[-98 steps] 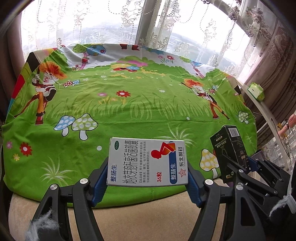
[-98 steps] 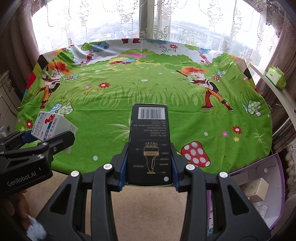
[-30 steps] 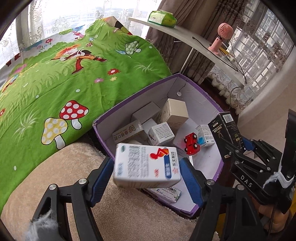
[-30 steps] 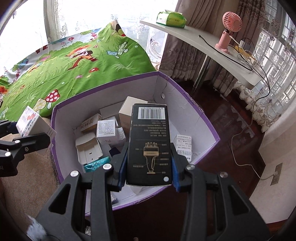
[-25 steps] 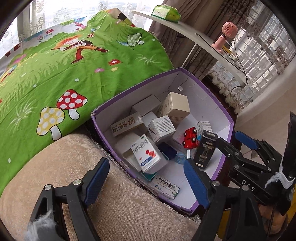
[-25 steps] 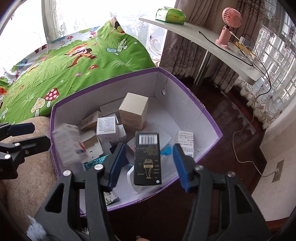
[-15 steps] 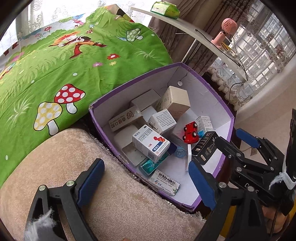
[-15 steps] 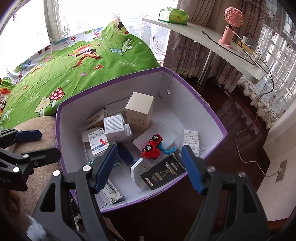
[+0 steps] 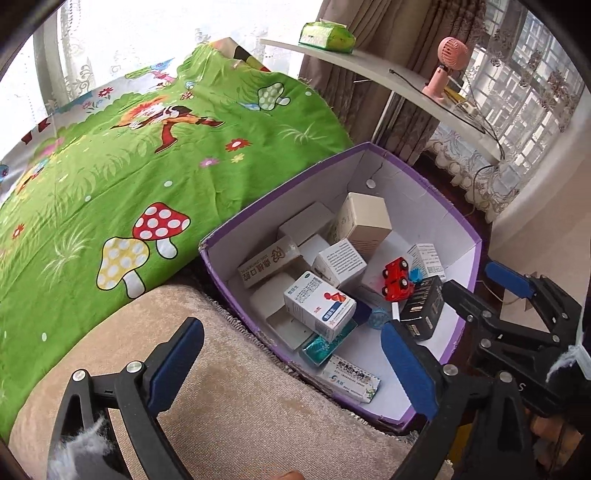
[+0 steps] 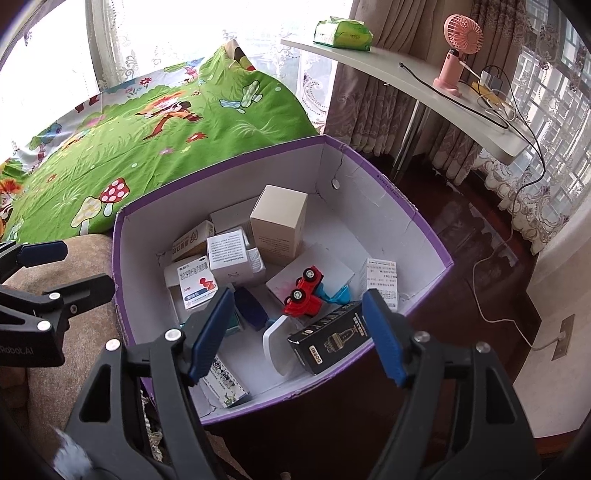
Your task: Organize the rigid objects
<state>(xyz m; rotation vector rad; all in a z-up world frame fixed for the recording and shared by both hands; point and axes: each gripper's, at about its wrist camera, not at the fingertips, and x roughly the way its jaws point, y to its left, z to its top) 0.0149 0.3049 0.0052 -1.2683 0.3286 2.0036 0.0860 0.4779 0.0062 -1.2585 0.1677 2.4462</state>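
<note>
A purple cardboard box [image 9: 424,206] [image 10: 221,195] stands on the floor beside the bed and holds several small cartons. Among them lies the white medicine box [image 9: 319,306] [image 10: 195,282] with a red and blue logo. The black box [image 9: 423,308] [image 10: 332,338] lies tilted near the box's front wall, beside a red toy car [image 9: 397,278] [image 10: 304,288]. My left gripper [image 9: 290,326] hovers above the near rim; its jaws are opening with nothing between them. Over the front corner, my right gripper [image 10: 297,295] stands open, holding nothing.
A green cartoon bedsheet [image 9: 147,147] covers the bed at the left. A beige plush cushion [image 9: 240,387] lies under my left gripper. A white desk [image 10: 424,88] carries a pink fan [image 10: 460,44], a green tissue pack [image 10: 343,33] and cables. Dark wooden floor [image 10: 461,240] spreads to the right.
Both grippers came from above the bed to the purple box. The left let go of the white medicine box and the right of the black box; both dropped in, and the jaws spread wider.
</note>
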